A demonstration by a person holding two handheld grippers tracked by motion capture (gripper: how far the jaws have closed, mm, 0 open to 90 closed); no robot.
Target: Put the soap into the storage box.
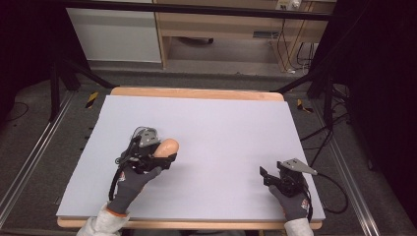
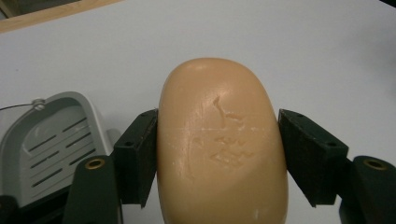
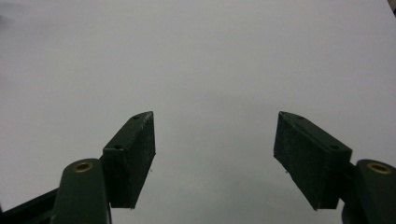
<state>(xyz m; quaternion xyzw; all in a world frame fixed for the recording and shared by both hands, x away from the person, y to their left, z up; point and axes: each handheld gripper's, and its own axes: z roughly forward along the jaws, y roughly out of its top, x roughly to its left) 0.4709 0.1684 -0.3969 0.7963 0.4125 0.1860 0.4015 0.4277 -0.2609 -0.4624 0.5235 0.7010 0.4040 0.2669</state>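
Left gripper view, left gripper [image 2: 219, 154] clamped on a tan soap [image 2: 219, 149], grey dish [image 2: 51, 140] just beside soap, right gripper [image 3: 215, 158] well apart, jaws wide, nothing between.

your peach-coloured oval soap bar [image 2: 219, 144], smooth with a faint stamped mark and small scuffs, sits on the left part of the white table, long end pointing away from you.
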